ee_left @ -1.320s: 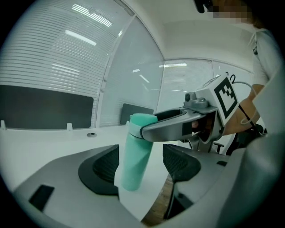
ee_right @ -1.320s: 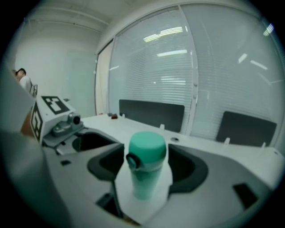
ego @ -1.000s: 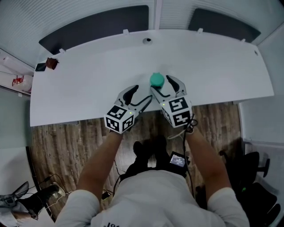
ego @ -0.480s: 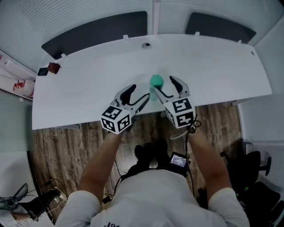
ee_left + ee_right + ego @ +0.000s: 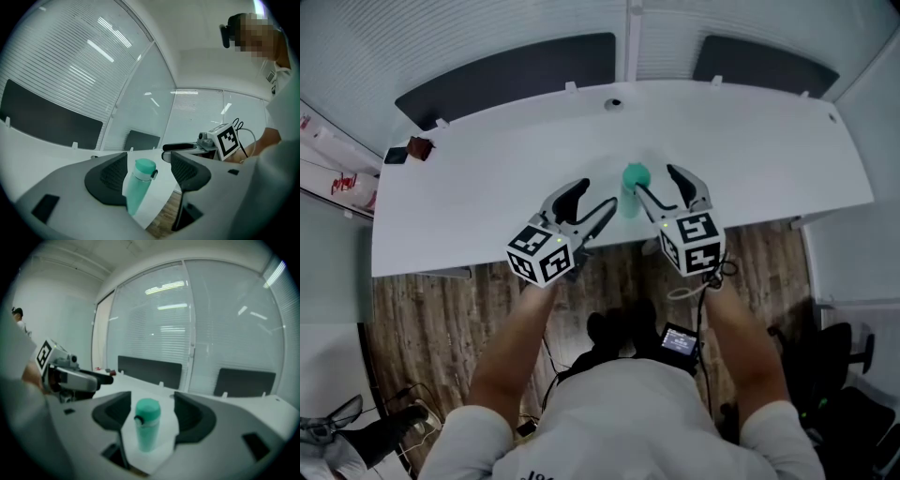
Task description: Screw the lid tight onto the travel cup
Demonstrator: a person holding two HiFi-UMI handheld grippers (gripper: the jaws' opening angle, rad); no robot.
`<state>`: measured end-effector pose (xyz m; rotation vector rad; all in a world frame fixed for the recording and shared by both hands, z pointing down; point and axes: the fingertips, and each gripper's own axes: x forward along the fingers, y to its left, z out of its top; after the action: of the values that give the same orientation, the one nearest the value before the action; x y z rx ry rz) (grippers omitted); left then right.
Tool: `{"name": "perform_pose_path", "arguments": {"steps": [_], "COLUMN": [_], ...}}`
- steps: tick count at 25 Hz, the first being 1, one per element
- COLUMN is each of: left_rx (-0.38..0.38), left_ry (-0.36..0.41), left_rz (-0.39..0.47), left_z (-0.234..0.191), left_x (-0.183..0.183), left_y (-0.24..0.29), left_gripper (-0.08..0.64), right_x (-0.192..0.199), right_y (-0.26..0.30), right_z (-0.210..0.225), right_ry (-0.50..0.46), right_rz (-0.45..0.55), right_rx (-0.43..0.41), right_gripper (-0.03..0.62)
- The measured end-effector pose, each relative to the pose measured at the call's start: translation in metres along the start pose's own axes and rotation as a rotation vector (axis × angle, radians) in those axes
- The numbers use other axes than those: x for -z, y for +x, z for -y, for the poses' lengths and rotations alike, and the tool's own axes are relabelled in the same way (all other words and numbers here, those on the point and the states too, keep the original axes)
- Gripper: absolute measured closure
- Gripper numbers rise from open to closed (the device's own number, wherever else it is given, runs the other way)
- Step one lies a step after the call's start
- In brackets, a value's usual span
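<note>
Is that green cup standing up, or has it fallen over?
Standing up. In the right gripper view the cup rests on its base on the table, with its lid on top.

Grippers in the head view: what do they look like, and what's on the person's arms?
The left gripper and right gripper are light grey, each with two curved jaws, black ribbed pads and a white cube with black square markers. A thin cable loops off the right one. The person wears a white short-sleeved shirt.
</note>
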<state>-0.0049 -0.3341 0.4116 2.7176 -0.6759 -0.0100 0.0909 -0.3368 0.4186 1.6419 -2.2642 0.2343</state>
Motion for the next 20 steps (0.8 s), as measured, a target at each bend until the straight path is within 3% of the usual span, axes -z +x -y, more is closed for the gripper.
{"name": "perform_pose_path", "arguments": {"steps": [3, 13, 20], "left_rx": [0.016, 0.094, 0.119], "left_ry": [-0.010, -0.046, -0.070], "left_rz": [0.028, 0.096, 0.118], "left_z": [0.003, 0.023, 0.034], "left_x": [-0.012, -0.039, -0.051], "left_y": [-0.005, -0.024, -0.037], "left_gripper": [0.259, 0.336, 0.387], "right_x": [-0.007, -0.024, -0.037], "right_y": [-0.005, -0.029, -0.046], "right_z": [0.001, -0.001, -0.007], "right_ry": [0.022, 0.059, 0.070], "right_rz": [0.015, 0.041, 0.062], "right_rx": [0.003, 0.017, 0.013], "right_gripper": [0.304, 0.487, 0.539]}}
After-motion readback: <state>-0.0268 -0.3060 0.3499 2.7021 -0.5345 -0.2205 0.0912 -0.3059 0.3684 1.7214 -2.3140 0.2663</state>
